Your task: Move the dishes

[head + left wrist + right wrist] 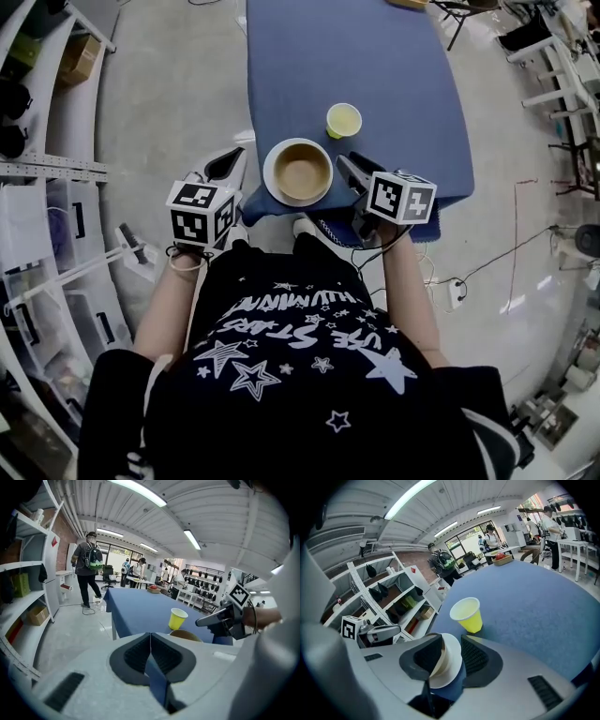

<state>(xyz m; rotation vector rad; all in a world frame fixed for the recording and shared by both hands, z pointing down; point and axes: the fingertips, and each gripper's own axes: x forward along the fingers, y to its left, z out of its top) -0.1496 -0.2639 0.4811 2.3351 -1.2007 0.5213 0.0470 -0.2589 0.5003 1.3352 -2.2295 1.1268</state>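
Note:
A white plate (274,177) with a tan bowl (302,172) on it sits at the near edge of the blue table (375,66). A yellow cup (344,120) stands just beyond it. My right gripper (345,164) is at the plate's right side; in the right gripper view it (449,651) stands open, with the plate's rim (447,667) showing between the jaws and the cup (467,614) behind. My left gripper (228,165) hovers off the table's near left corner, left of the plate; its pads (150,637) meet, holding nothing. It looks at the cup (177,618) and bowl (185,634).
White shelving (37,169) curves along the left. A cable and power strip (457,291) lie on the floor at the right. A tray (502,559) sits at the table's far end. People (88,569) stand further back in the room.

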